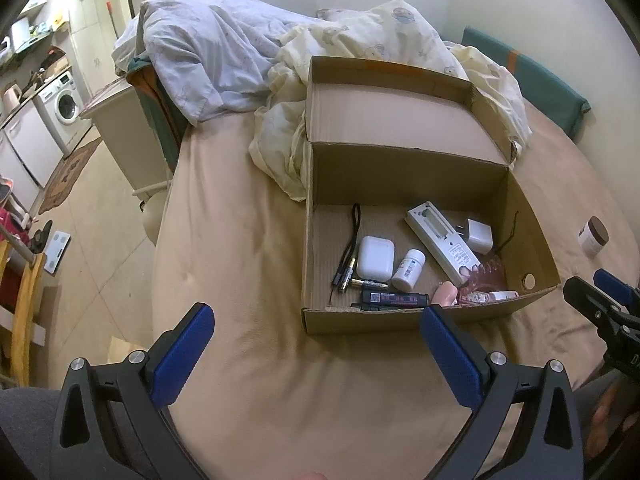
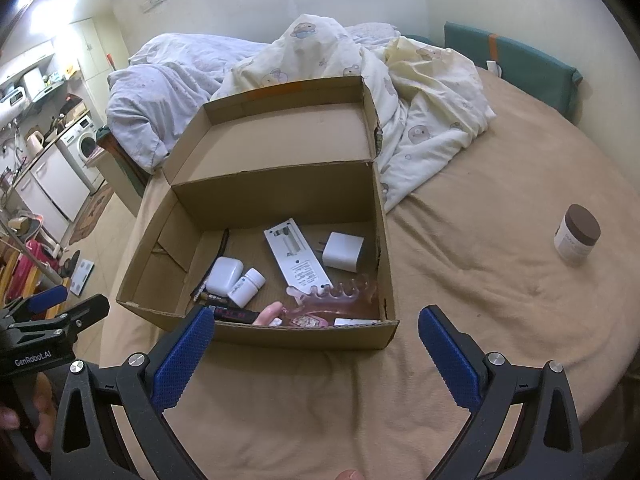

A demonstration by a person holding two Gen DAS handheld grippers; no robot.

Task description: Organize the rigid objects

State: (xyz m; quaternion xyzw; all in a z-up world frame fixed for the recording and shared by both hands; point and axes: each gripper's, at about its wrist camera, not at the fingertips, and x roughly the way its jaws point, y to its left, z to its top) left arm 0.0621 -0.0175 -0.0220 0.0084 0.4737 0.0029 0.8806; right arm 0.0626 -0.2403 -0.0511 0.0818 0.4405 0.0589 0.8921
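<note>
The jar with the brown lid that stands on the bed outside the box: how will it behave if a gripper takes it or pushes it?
The jar looks rigid, with smooth round sides, so the pads may slip somewhat. It stands upright on soft bedding, so a push would probably tip it. Once on its side it would likely roll.

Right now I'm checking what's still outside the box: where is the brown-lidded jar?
The brown-lidded jar stands alone on the tan bedsheet, to the right of the cardboard box, far right in both wrist views.

Black hand-held gripper (image 1: 318,336); blue pads (image 1: 182,356)
</note>
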